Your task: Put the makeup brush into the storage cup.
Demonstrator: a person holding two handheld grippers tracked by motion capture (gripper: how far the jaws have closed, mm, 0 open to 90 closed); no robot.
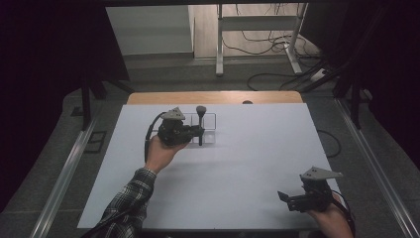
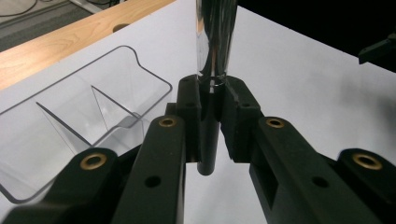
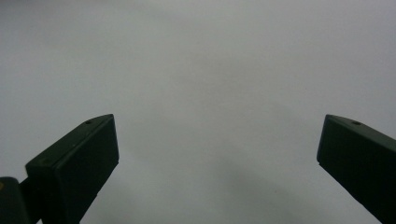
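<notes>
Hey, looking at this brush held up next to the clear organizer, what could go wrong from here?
The left gripper grips the brush low on its handle, so the long upright part might tilt or slip in the jaws. The clear organizer looks light with thin walls; a bump from the brush or gripper could push it across the white table. The right gripper sits far off, open, not steadying it.

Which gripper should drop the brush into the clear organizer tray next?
Left. The left gripper already clamps the brush upright right beside the clear organizer tray. The right gripper is open, holds nothing, near the table's front right corner.
</notes>
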